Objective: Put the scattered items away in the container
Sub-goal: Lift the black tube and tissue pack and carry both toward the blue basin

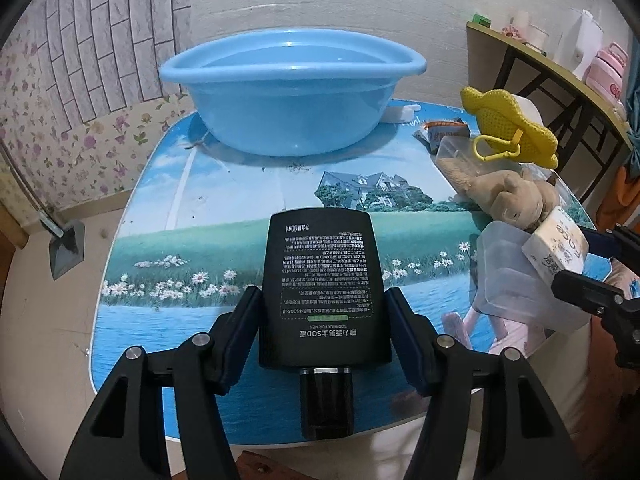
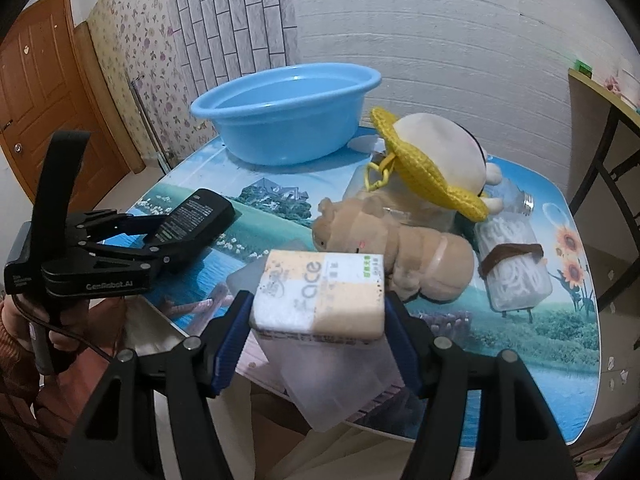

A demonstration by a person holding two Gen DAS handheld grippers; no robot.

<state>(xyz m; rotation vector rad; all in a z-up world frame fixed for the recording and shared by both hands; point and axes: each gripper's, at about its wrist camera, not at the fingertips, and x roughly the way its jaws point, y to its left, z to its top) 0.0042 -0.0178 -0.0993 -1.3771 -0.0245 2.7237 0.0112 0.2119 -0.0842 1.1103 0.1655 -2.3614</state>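
Observation:
My left gripper [image 1: 323, 296] is shut on a flat black lotion bottle [image 1: 320, 280], its black cap toward the camera, held above the near part of the table. My right gripper [image 2: 317, 300] is shut on a white and beige tissue packet [image 2: 320, 296], held over a translucent plastic box [image 2: 340, 392]. The blue basin [image 1: 288, 92] stands at the far end of the table; I see nothing inside it. The right wrist view shows the left gripper [image 2: 172, 236] and its bottle [image 2: 196, 220] at the left. The left wrist view shows the right gripper [image 1: 580, 260] and the packet [image 1: 556, 244] at the right edge.
On the table's right side lie a brown plush toy [image 2: 400, 256], a yellow crocheted hat [image 2: 424, 176] on a white plush, and a glass jar [image 2: 512, 264] of white contents. A shelf [image 1: 560, 68] with bottles stands beyond the table at the right.

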